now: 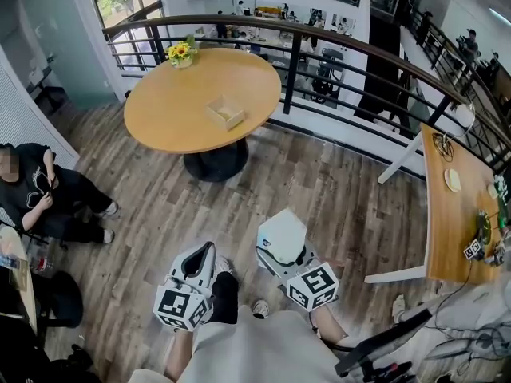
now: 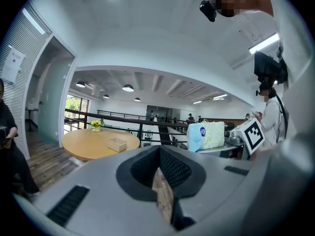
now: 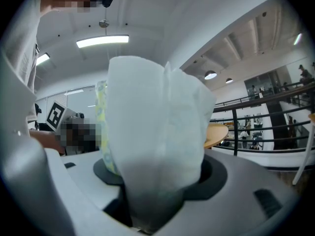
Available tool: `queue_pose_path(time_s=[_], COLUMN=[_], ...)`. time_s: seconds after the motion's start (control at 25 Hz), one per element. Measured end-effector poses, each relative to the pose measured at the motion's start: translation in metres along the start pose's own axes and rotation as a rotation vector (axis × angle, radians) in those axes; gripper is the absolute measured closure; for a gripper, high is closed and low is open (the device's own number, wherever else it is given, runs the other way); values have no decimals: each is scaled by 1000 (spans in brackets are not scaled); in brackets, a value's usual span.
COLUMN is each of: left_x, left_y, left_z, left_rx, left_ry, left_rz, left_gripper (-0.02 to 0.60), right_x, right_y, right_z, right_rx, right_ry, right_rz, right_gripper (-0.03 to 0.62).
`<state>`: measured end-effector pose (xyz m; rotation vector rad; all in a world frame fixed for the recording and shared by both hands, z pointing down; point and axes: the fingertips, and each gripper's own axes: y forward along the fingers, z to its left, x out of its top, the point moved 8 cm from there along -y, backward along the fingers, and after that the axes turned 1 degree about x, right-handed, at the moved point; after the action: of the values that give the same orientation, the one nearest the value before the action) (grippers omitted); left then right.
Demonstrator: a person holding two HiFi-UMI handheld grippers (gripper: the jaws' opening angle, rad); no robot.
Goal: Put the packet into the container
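A white packet (image 1: 281,231) with a blue and yellow print sits between the jaws of my right gripper (image 1: 289,255), which is shut on it and held close to my body. The packet (image 3: 155,132) fills the right gripper view, and it also shows in the left gripper view (image 2: 205,135). The container, a small open tan box (image 1: 226,112), rests on the round wooden table (image 1: 176,110) far ahead, and the box (image 2: 117,144) also appears in the left gripper view. My left gripper (image 1: 200,263) hangs beside the right one, shut, with nothing in it.
A pot of yellow flowers (image 1: 181,53) stands at the table's far edge. A black railing (image 1: 319,46) curves behind the table. A person in black (image 1: 40,194) sits at the left. A wooden desk (image 1: 451,214) with clutter runs along the right.
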<state>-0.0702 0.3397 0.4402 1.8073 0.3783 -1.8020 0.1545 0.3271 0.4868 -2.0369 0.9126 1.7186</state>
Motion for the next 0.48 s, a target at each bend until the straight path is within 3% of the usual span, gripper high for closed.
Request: queue_pose_path(time_s=[0.48], left_x=[9], left_y=[81], left_z=[70], left_rx=[-56], left_ry=[-36], left_rz=[-5], left_gripper=[576], right_x=[21], right_y=[84], right_z=[-38], right_rx=[-9], right_ry=[-8], right_rz=[23], right_gripper=[292])
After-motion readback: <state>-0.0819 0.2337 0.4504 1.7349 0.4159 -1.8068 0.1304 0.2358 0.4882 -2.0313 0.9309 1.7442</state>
